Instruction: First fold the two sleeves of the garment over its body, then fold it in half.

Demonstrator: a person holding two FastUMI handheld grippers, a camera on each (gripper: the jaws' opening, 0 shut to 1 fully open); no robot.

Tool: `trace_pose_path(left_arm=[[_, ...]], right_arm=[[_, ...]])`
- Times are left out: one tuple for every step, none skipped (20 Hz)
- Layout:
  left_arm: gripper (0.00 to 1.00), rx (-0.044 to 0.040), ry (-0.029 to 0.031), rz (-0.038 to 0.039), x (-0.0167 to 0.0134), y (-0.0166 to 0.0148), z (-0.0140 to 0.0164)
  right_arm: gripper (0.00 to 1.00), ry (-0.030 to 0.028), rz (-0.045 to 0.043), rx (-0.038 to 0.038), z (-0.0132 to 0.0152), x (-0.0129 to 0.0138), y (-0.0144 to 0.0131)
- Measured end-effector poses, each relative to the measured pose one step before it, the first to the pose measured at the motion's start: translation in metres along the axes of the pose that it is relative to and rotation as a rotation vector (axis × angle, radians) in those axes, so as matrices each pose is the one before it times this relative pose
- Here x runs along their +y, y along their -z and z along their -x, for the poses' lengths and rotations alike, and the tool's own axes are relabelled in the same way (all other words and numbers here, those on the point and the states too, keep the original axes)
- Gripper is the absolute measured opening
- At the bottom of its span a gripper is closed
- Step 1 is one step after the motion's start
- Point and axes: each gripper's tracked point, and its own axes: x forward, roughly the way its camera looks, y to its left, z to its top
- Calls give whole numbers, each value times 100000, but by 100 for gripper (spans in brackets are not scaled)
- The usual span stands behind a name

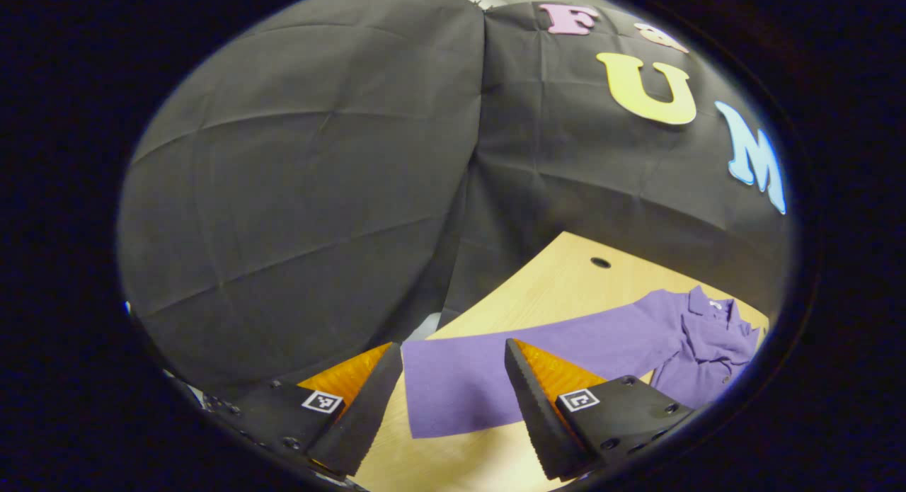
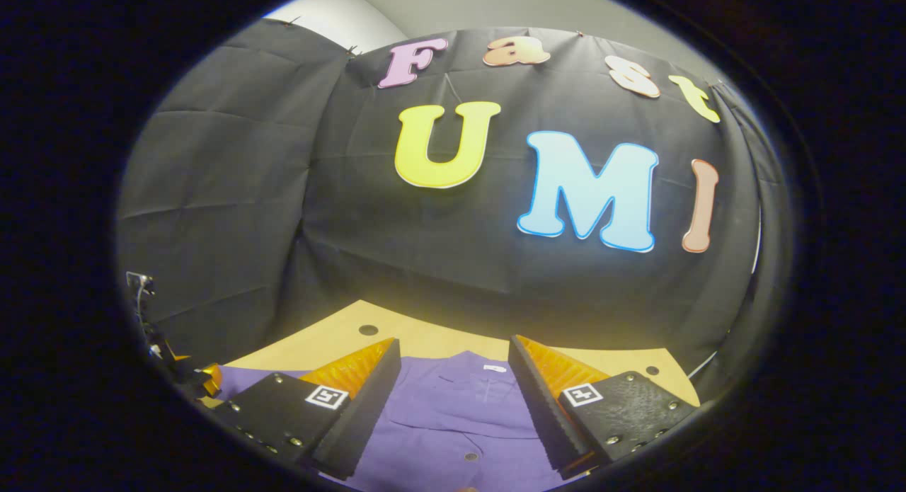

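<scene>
Black creased cloth hangs as the booth's walls, two panels meeting at a seam. Above its top edge a pale grey wall shows. A light wooden table stands below, round holes near its far edge.

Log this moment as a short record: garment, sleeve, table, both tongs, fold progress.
garment: purple collared shirt of soft knit cloth, lying flat, collar toward the booth wall
sleeve: long purple sleeve, stretched out straight on the table, not yet folded over the body
surface: light wooden table with small round holes
left tongs: open, above the sleeve's cuff end, holding nothing
right tongs: open, over the shirt's chest near the collar, holding nothing
progress: no fold visible yet
</scene>
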Motion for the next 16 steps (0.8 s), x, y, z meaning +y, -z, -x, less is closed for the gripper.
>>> trace_pose_path(left_arm=[[92, 2010, -844, 536, 319, 666, -536], [93, 1935, -899, 371, 200, 602, -462], [95, 1961, -1163, -1, 414, 695, -386], [93, 1261, -676, 136, 155, 600, -390], [93, 1517, -619, 52, 179, 536, -368], [93, 1334, -37, 246, -22, 513, -306], [93, 1084, 107, -536, -28, 534, -233], [95, 909, -338, -1281, 72, 274, 1], [93, 940, -352, -1135, 111, 159, -37], [95, 1618, -1039, -560, -14, 390, 44], [96, -1660, 218, -2270, -239, -172, -127], [96, 82, 336, -1781, -339, 340, -290], [93, -124, -543, -2343, -213, 450, -85], [94, 243, 427, -736, -281, 143, -409], [94, -156, 183, -167, -144, -288, -113], [91, 205, 172, -300, 62, -30, -33]], right_arm=[[94, 217, -1657, -45, 529, 4, -85], [94, 107, -1660, 190, 444, -170, 95], [95, -38, -1289, 156, 261, -51, 42], [94, 16, -458, 228, 195, -42, 116], [94, 130, 163, 512, 79, -34, 174], [94, 36, 525, 52, 95, -28, 193], [94, -22, 701, -212, 41, 97, -49], [94, -413, 624, -361, 224, 258, -7], [94, -577, 171, -333, -10, 292, -87], [94, -594, -313, -166, 102, 291, 0], [94, -692, -413, 10, 114, 235, -119], [94, -256, -150, 130, 14, 6, 109], [94, -39, 213, 291, -81, -20, 49], [94, 11, 157, 456, 128, -41, 103], [94, -16, -200, 529, 50, -31, 116], [94, -156, -677, 340, -52, 131, 158]])
